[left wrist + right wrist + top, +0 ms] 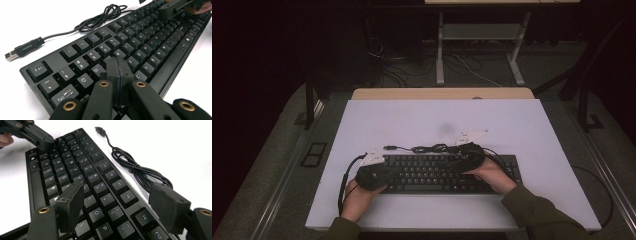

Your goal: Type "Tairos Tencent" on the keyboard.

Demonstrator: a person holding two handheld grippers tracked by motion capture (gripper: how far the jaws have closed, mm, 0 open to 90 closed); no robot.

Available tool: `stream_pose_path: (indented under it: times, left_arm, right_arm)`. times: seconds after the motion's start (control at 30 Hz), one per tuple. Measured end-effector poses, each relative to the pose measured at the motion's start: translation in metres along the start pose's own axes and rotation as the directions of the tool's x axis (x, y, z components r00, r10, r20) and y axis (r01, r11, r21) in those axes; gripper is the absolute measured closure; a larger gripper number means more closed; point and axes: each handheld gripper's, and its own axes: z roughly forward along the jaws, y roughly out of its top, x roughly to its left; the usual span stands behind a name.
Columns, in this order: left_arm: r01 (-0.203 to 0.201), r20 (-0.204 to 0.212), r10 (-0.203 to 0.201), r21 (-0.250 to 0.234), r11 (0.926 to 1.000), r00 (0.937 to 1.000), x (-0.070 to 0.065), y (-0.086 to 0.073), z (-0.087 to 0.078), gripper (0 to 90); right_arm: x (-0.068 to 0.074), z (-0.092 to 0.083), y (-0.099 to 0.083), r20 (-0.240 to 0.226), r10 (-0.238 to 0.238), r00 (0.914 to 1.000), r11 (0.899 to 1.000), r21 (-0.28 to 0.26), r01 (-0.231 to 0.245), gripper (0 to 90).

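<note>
Dim floor and a tangle of wires lie behind my white worktop (pixel 422 120), and on its near half sits the black keyboard (pixel 439 173), lengthwise across in front of me. Its cable (pixel 100 18) loops in a loose coil on the worktop just behind the function row, ending in a USB plug (pixel 11 55) that lies free, near the Esc corner.

My left gripper (pixel 119 65) is over the keyboard's left end. Its fingers are pressed flat together with nothing between them, tips just above the keys around W, E and R; I cannot tell whether they touch a keycap.

My right gripper (pixel 117 202) is over the right half of the letter keys. Its fingers (pixel 71 205) stand wide apart, one above the letter rows, the other above the keyboard's far edge beside the cable, and they clamp nothing.

From above, both my hands rest at the keyboard's front edge.
</note>
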Motion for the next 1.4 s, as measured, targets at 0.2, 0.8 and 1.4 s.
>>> stream_pose_path:
  times: [0.2, 0.8, 1.4]
  left_arm:
    - [-0.009, 0.004, 0.009, 0.012, 0.9999, 0.9999, -0.001, 0.001, 0.006, 89.5]
    - [-0.019, -0.001, 0.019, 0.047, 0.9987, 0.9998, -0.001, 0.000, 0.013, 89.6]
    - [-0.014, 0.005, 0.013, 0.018, 0.9997, 0.9999, -0.001, 0.003, 0.005, 89.6]
  right_arm:
    - [0.000, 0.001, 0.000, -0.002, -0.006, 1.0000, 1.000, 0.000, 0.006, 27.9]
    - [0.001, 0.001, 0.000, 0.000, -0.007, 1.0000, 1.000, 0.004, 0.007, 27.9]
    - [0.001, 0.000, 0.000, 0.010, -0.016, 0.9998, 1.000, -0.005, 0.016, 23.7]
